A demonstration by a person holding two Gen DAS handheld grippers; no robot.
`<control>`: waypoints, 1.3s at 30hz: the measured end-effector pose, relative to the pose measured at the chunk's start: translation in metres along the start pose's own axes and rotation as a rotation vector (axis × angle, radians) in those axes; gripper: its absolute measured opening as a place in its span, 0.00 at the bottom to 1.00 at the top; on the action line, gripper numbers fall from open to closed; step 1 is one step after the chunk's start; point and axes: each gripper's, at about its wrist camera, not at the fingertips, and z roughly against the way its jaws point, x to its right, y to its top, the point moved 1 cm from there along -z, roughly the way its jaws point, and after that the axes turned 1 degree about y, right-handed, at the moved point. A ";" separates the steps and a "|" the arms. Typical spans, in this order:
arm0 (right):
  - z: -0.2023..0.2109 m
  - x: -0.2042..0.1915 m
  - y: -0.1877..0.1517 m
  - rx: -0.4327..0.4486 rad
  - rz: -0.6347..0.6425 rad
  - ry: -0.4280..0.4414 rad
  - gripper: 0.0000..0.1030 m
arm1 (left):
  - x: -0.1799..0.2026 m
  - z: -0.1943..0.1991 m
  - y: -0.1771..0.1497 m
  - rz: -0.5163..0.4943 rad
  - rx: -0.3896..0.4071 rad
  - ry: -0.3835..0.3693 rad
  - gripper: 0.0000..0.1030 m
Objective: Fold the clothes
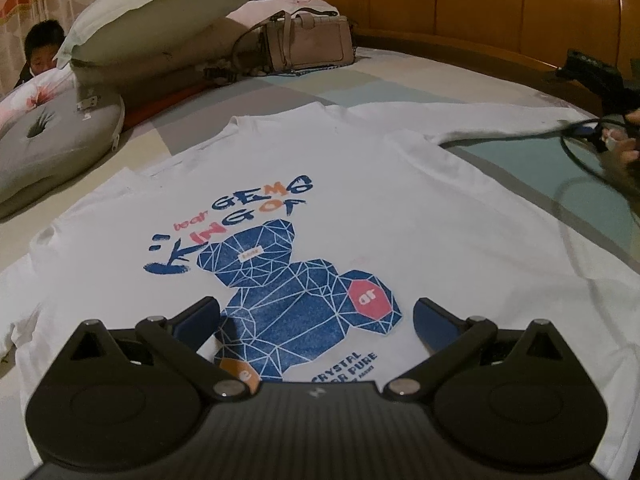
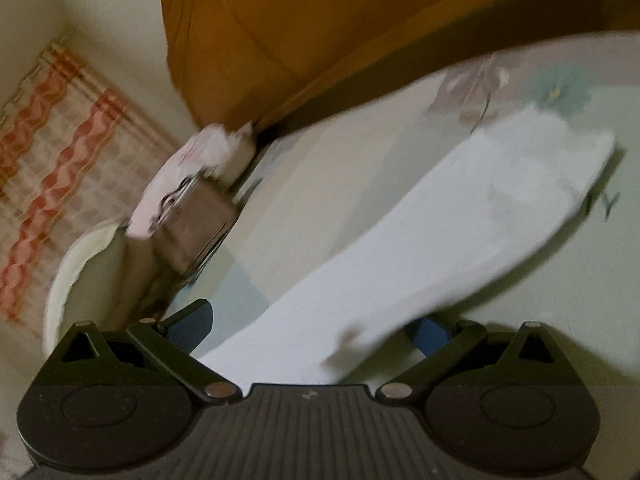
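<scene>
White tee lies flat, print up, on the bed. Left gripper and right gripper both hover with jaws wide open, right over a sleeve. Grab seams evenly, I'd say.

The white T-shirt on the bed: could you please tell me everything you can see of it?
The white T-shirt lies spread flat, print up, on the pastel bedsheet. It looks like soft cotton knit. Its front carries a blue faceted bear graphic with blue, red and orange lettering. One long sleeve stretches out sideways on the sheet. The open left gripper hovers over the print; the open right gripper straddles the sleeve. Neither visibly grips it.
</scene>
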 end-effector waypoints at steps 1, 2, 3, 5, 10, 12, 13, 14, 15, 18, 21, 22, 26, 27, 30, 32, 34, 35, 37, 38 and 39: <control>-0.001 -0.001 -0.002 0.003 -0.009 0.001 1.00 | 0.000 0.000 0.000 0.001 0.001 0.001 0.99; -0.002 -0.001 -0.005 0.006 -0.019 0.001 1.00 | -0.001 0.000 0.000 0.002 0.001 0.000 0.99; -0.003 -0.002 -0.007 0.008 -0.028 0.002 1.00 | -0.001 0.000 0.000 0.004 0.000 -0.002 0.99; -0.007 -0.006 -0.010 -0.001 0.018 -0.003 1.00 | -0.002 -0.001 -0.001 0.010 -0.003 -0.008 0.99; -0.013 0.004 0.004 0.087 0.047 -0.040 1.00 | -0.004 -0.001 0.000 0.014 -0.003 -0.001 0.99; -0.016 0.006 0.009 0.112 0.050 -0.061 1.00 | -0.005 -0.002 0.000 0.017 -0.003 0.001 0.99; -0.017 0.005 0.010 0.113 0.042 -0.062 1.00 | -0.006 -0.002 0.000 0.020 -0.004 0.000 0.99; -0.016 0.005 0.011 0.114 0.034 -0.055 1.00 | -0.007 -0.002 0.000 0.023 -0.005 -0.001 0.99; -0.015 0.004 0.013 0.117 0.024 -0.035 1.00 | -0.008 -0.003 0.000 0.026 -0.005 -0.003 0.99; -0.013 0.000 0.018 0.125 0.012 0.014 1.00 | -0.011 -0.004 0.000 0.034 -0.008 -0.008 0.99; -0.014 -0.005 0.023 0.107 0.014 0.031 1.00 | -0.012 -0.003 0.000 0.035 -0.009 -0.010 0.99; -0.014 -0.007 0.025 0.103 0.012 0.040 1.00 | -0.012 -0.003 0.000 0.034 -0.009 -0.009 0.99; -0.008 -0.018 0.027 0.090 0.002 0.105 1.00 | -0.014 -0.003 0.000 0.035 -0.015 -0.014 0.99; -0.007 -0.023 0.028 0.083 0.012 0.114 1.00 | -0.014 -0.002 0.000 0.034 -0.018 -0.017 0.99; -0.006 -0.036 0.028 0.066 0.048 0.113 1.00 | -0.014 -0.001 0.000 0.026 -0.033 -0.035 0.99; -0.005 -0.044 0.028 0.055 0.071 0.108 1.00 | -0.014 0.000 0.000 0.025 -0.043 -0.054 0.99; -0.006 -0.052 0.028 0.048 0.090 0.100 1.00 | -0.013 0.002 0.001 0.015 -0.050 -0.069 0.99; -0.006 -0.056 0.028 0.044 0.098 0.098 1.00 | -0.012 0.003 0.001 0.007 -0.052 -0.074 0.99; -0.006 -0.064 0.028 0.035 0.114 0.102 1.00 | -0.010 0.005 0.001 -0.008 -0.058 -0.080 0.99; -0.006 -0.069 0.028 0.031 0.125 0.104 1.00 | -0.009 0.007 0.001 -0.014 -0.063 -0.081 0.99; -0.006 -0.074 0.028 0.026 0.136 0.105 1.00 | -0.008 0.008 0.001 -0.022 -0.072 -0.088 0.99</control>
